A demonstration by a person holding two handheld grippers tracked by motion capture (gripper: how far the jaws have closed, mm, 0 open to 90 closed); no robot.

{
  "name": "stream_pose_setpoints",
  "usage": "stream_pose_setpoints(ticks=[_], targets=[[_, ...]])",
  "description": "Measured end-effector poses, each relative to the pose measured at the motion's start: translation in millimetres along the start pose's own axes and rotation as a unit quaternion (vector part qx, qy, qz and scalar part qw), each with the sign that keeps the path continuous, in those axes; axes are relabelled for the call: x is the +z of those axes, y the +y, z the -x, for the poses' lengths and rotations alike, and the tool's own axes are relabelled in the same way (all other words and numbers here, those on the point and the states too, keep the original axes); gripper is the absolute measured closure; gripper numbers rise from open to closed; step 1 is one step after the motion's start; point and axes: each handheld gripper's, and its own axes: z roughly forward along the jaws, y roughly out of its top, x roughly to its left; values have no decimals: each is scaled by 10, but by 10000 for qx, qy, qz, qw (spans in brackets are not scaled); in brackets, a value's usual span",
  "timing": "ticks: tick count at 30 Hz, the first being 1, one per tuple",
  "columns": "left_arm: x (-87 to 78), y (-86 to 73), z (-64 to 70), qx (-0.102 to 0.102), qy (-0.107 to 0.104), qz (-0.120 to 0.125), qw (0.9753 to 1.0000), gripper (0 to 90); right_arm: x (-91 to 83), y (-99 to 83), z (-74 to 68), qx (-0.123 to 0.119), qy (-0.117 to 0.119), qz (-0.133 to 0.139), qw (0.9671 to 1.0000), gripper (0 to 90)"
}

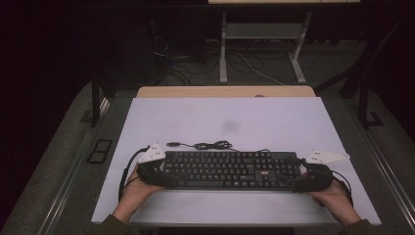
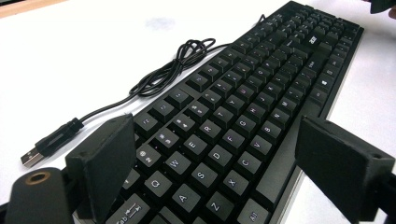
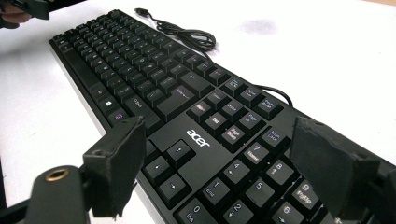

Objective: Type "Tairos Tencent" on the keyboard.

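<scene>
- A black keyboard (image 1: 230,170) lies flat on the white desk (image 1: 225,122), toward the 6 o'clock edge in the high view, its long side running from 9 to 3 o'clock.
- The left tool (image 1: 152,174) is at the keyboard's 9 o'clock end; in the left gripper view its jaws stand apart, straddling the keys around Q, W and C (image 2: 219,158), one jaw toward each long edge.
- The right tool (image 1: 313,178) is at the 3 o'clock end; its jaws are apart over the number pad (image 3: 243,177).
- The keyboard's cable (image 1: 205,145) lies coiled just beyond it at 12 o'clock, USB plug (image 2: 35,156) loose on the desk.
</scene>
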Motion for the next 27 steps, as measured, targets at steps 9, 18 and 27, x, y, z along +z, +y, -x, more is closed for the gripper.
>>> stream_pose_setpoints(ticks=[9, 18, 27], targets=[[2, 6, 7, 4, -3, 15, 10000, 120, 9, 12, -11, -19, 7, 24, 10000, 182], [19, 14, 13, 5, -27, 28, 10000, 120, 73, 55, -33, -43, 64, 18, 10000, 182], [0, 44, -2, -22, 14, 110, 9999, 120, 172, 129, -57, -81, 207, 56, 9997, 182]])
